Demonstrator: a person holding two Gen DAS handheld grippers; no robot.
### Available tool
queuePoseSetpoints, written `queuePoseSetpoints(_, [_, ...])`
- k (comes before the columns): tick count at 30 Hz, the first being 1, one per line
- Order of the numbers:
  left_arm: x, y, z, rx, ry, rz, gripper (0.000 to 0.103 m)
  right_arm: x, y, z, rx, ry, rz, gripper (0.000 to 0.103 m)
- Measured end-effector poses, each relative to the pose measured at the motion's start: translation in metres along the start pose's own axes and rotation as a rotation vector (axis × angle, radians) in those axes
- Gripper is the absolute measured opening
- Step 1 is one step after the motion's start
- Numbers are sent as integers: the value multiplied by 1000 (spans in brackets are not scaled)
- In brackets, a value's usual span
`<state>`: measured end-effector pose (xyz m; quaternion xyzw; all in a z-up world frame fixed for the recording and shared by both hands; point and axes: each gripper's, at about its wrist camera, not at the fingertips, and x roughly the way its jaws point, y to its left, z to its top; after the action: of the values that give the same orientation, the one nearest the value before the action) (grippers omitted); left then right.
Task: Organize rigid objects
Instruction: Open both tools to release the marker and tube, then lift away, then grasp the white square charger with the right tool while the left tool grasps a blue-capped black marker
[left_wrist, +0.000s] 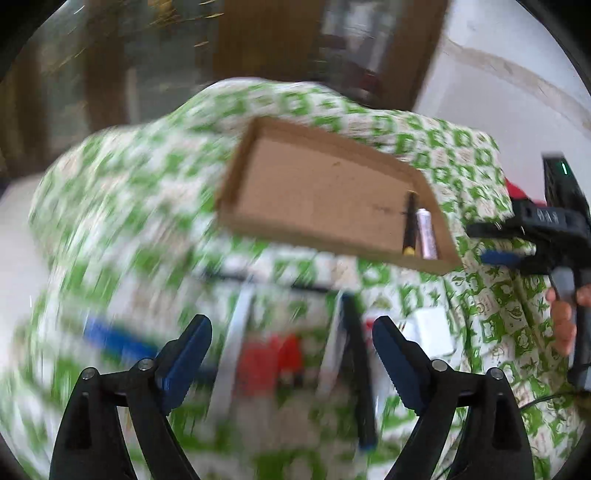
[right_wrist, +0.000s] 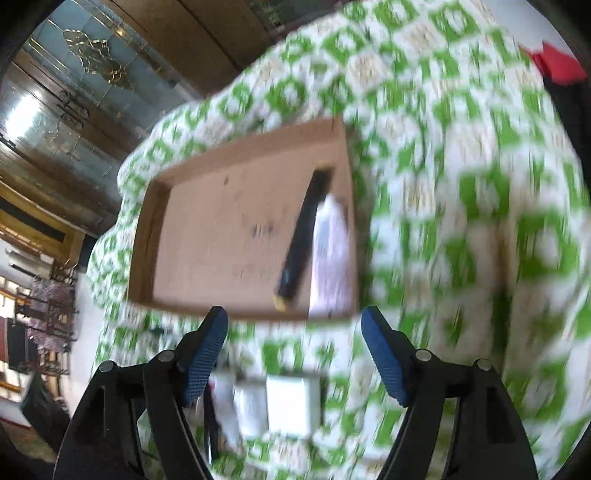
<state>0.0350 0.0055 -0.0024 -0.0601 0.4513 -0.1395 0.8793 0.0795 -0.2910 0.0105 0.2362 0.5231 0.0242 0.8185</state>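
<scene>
Below my spread left gripper (left_wrist: 291, 354) and right gripper (right_wrist: 293, 343), blur hides loose things; box (left_wrist: 314, 184) holds a pen (left_wrist: 409, 225).

Green-and-white patterned cloth (right_wrist: 461, 155), wooden cabinet (left_wrist: 332, 48), glass-fronted cupboard (right_wrist: 74, 85)

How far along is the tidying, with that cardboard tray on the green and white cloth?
Done: a black pen with a yellow tip and a pale lilac tube lie in the shallow cardboard tray. In hand: nothing; the left gripper and right gripper both have open, empty jaws. Left: blurred items on the patterned cloth, including a red object and a white block.
</scene>
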Motion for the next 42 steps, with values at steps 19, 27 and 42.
queuePoseSetpoints(19, [13,-52,-32,149,83,-90,91,46,13,-61,-63,249,-10,69])
queuePoseSetpoints(27, [14,-54,-33,154,88,-85,91,64,28,-70,-145,242,-105,48])
queuePoseSetpoints(42, [39,-59,-42,216,163,-24,56,88,57,-66,-238,225,-208,46])
